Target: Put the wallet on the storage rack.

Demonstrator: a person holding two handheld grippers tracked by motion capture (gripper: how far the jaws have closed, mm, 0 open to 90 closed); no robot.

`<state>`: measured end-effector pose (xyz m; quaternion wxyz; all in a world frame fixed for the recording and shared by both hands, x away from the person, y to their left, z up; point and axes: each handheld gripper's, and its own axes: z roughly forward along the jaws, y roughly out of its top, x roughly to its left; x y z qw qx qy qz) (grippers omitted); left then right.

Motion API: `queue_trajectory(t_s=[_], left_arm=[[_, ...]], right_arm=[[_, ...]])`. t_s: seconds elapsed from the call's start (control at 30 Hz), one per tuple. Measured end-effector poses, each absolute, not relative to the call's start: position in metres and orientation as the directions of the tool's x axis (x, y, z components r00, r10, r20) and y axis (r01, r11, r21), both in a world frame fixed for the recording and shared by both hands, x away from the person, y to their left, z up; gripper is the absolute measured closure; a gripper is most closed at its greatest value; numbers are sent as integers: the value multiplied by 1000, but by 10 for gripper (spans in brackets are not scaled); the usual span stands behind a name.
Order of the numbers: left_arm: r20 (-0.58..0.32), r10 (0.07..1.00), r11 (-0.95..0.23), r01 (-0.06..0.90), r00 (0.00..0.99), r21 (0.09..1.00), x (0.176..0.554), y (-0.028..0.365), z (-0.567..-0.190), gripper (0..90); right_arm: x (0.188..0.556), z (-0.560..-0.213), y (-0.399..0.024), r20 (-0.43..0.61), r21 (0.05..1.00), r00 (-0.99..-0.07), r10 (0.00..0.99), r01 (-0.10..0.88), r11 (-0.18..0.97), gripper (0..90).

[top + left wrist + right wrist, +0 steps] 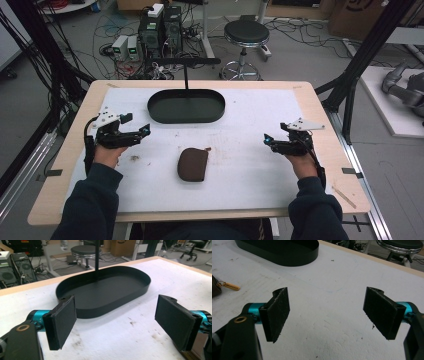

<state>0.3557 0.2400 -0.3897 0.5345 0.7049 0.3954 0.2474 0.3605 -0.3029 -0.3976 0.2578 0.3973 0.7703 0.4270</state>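
Observation:
A brown zip pouch [193, 164] lies flat on the white mat near the table's middle front; its gold zipper pull [231, 286] lies on the mat at the left edge of the right gripper view. Behind it stands a black oval tray [186, 106], empty, with a thin black post rising from its far rim [103, 288]. My left gripper [146, 130] hovers at the left of the mat, open, jaws wide apart and pointing toward the tray [117, 320]. My right gripper [267, 139] is held at the right, open with nothing between its jaws [329, 312].
The white mat [250, 165] covers most of the wooden table [325, 115] and bears brown stains near the pouch. Beyond the far edge stand a round stool [245, 34], computer towers [160, 27] and loose cables on the floor. Black frame posts flank the table.

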Motion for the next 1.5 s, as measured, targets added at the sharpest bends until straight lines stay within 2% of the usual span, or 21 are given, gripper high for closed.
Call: queue_trajectory(t_s=[0.17,0.37,0.53,0.97,1.03,1.1,1.5], left_arm=[[-92,805,-123,317,586,940,348,232,-398,170],[-97,730,-194,341,676,920,327,203,-407,169],[-102,704,-220,353,702,909,311,182,-417,169],[-139,645,-316,427,752,847,309,151,-440,169],[-132,654,-341,446,745,827,310,147,-444,171],[-168,663,-322,481,729,816,312,145,-446,173],[-154,694,-318,492,703,810,331,125,-445,173]], right_arm=[[361,-398,-301,-59,860,-557,828,394,325,217],[360,-398,-297,-65,859,-572,818,386,338,217],[359,-397,-296,-70,860,-581,811,377,344,218],[360,-397,-291,-71,859,-592,803,373,351,218],[360,-397,-291,-70,860,-591,804,372,348,218],[360,-396,-292,-71,860,-590,804,371,349,218],[360,-395,-291,-67,865,-586,807,369,340,218]])
